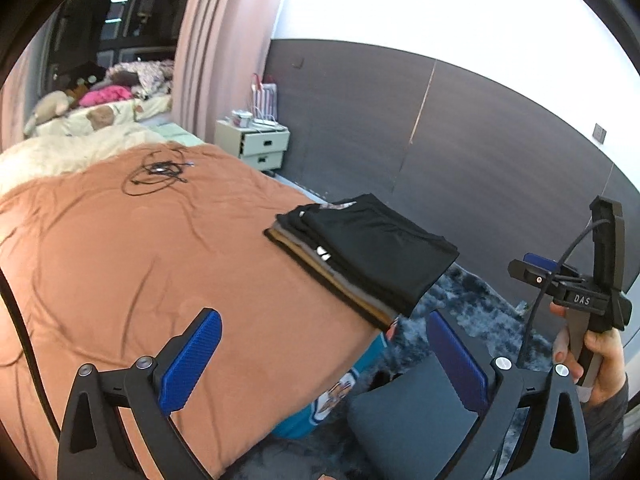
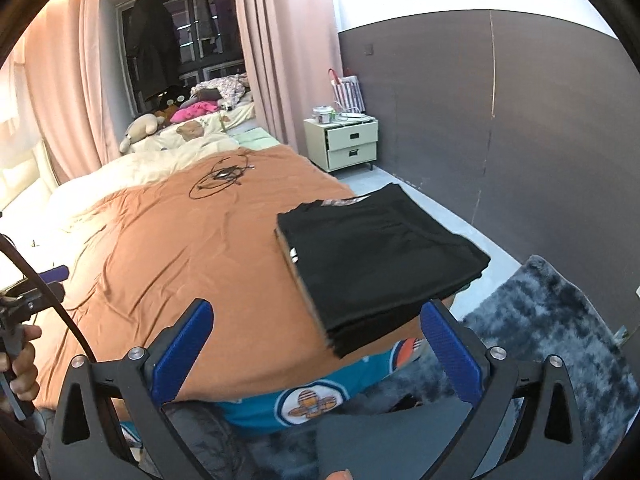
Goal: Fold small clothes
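A stack of folded clothes with a black garment on top (image 1: 368, 252) lies at the near right corner of the bed, on the orange bedspread (image 1: 140, 260); it also shows in the right wrist view (image 2: 380, 256). My left gripper (image 1: 324, 356) is open and empty, held above the bed's edge, short of the stack. My right gripper (image 2: 316, 344) is open and empty, just in front of the stack. The right gripper also shows in the left wrist view (image 1: 572, 284), held in a hand, off the bed to the right.
A coiled black cable (image 1: 160, 172) lies on the bedspread further back. Pillows and soft toys (image 2: 180, 128) sit at the head of the bed. A bedside drawer unit (image 2: 348, 144) stands by the grey wall. A blue shaggy rug (image 2: 560, 340) covers the floor on the right.
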{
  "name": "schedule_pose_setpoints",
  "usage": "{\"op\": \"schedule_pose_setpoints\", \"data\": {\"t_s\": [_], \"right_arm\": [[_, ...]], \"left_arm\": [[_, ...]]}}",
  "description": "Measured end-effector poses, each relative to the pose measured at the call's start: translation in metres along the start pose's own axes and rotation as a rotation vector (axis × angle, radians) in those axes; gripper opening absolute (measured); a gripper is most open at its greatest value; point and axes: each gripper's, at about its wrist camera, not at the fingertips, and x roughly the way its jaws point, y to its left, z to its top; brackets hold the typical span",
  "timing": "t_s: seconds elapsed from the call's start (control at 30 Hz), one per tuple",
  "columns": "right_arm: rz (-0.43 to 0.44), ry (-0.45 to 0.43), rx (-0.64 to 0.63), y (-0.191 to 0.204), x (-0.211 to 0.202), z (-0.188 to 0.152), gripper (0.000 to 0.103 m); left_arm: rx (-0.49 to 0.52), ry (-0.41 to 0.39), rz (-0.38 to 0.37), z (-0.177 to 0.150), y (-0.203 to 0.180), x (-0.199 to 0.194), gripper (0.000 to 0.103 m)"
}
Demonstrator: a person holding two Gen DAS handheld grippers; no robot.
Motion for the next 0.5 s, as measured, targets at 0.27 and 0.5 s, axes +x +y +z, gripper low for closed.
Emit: {"op": "schedule_pose_setpoints", "data": {"t_s": [0.27, 0.5], "right_arm": [[0.018, -0.035, 0.008, 0.016, -0.024, -0.033, 0.103], [0.032, -0.054, 0.0, 0.034, -0.046, -0.066, 0.103]], "left_arm": [[0.027, -0.046, 0.071, -0.049, 0.013, -0.05, 0.103], [0.051, -0.098, 0.118, -0.077, 0.016, -0.088, 0.103]]}}
